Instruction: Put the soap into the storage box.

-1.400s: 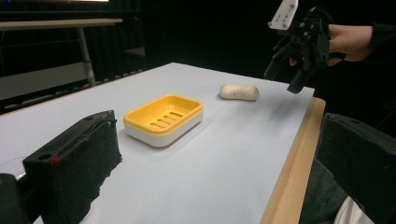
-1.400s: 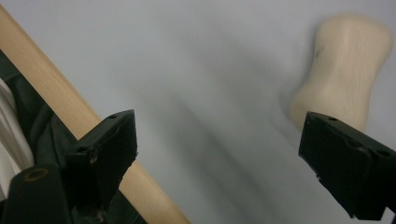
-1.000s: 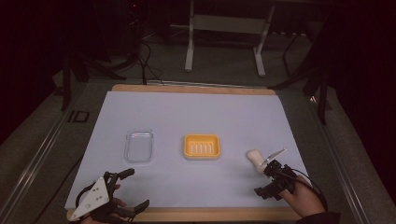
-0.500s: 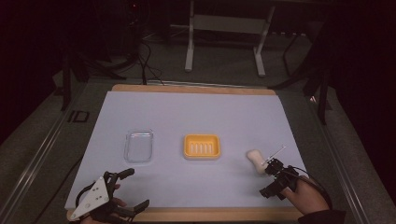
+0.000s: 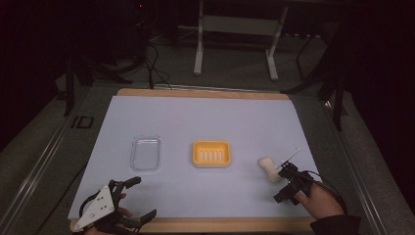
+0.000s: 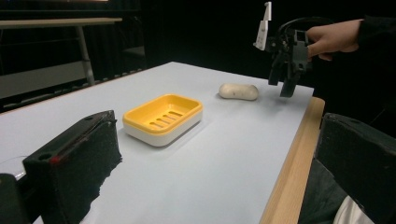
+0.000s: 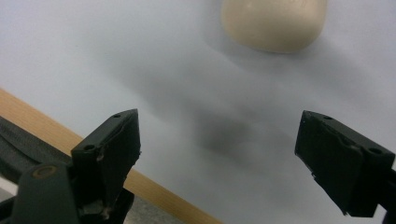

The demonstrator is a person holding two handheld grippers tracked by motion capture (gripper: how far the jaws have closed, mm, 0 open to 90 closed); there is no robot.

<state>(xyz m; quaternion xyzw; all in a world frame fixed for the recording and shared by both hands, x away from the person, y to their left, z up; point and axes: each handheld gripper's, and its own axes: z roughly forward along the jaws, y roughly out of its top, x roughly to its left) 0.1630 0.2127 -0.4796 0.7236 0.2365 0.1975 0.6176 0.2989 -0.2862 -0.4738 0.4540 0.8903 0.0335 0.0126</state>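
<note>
A cream soap bar (image 5: 267,166) lies on the white table cover at the right, apart from the yellow soap dish (image 5: 211,153) in the middle. My right gripper (image 5: 283,185) hovers just near-side and right of the bar, open, with nothing between its fingers. In the right gripper view the soap bar (image 7: 274,23) sits beyond the spread jaws of the right gripper (image 7: 219,126). My left gripper (image 5: 142,198) rests open at the near left edge. In its view the left gripper (image 6: 215,130) faces the soap dish (image 6: 163,116), the soap bar (image 6: 238,91) and the right gripper (image 6: 285,79).
A clear plastic tray (image 5: 146,152) lies left of the dish. The wooden table edge (image 5: 220,225) runs along the near side. A metal stand (image 5: 235,39) is on the floor beyond the table.
My right gripper has drawn back from the soap bar toward the near edge. The soap bar stays in place, and the left gripper has not moved.
</note>
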